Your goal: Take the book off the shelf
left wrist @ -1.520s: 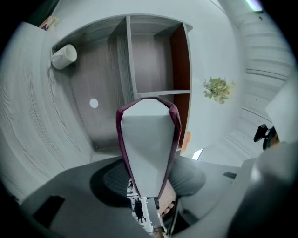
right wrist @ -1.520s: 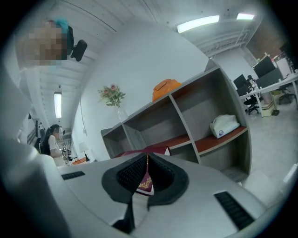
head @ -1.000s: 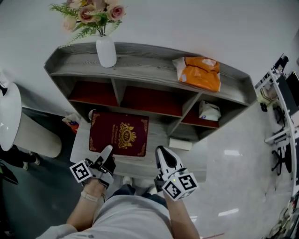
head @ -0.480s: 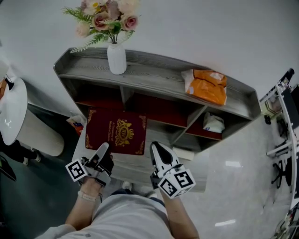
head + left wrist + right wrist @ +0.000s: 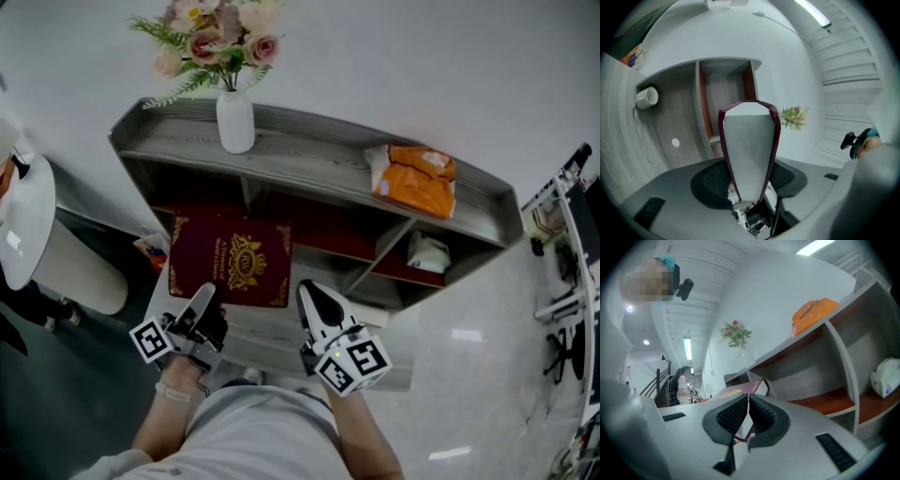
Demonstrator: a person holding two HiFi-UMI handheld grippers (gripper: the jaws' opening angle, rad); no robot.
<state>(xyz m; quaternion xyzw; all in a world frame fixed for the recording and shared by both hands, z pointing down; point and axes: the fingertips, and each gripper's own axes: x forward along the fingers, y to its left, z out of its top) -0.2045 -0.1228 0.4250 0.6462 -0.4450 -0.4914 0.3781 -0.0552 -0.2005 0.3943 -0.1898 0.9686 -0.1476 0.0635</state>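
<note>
The left gripper (image 5: pixel 202 302) is clamped on the near edge of the book (image 5: pixel 230 262), with its jaws spread as wide as the book is thick; the left gripper view shows the white page block and dark red covers filling the gap between the pads. The right gripper (image 5: pixel 314 298) has its jaws drawn nearly together, leaving only a thin slit. It sits just beside the book's near right corner, and I cannot tell whether it touches that corner.

The book is out of the shelf (image 5: pixel 309 155). It is held flat, cover up, over the grey tabletop (image 5: pixel 272 328) in front of the shelf. Its far edge is close to the shelf's front, across the left and middle openings, and the red floors of those openings show past it.

There is open tabletop to the right of the book and on the near side around both grippers. A vase (image 5: pixel 235 122) of flowers and an orange bag (image 5: pixel 417 178) sit on top of the shelf, well apart from each other and from the book.
</note>
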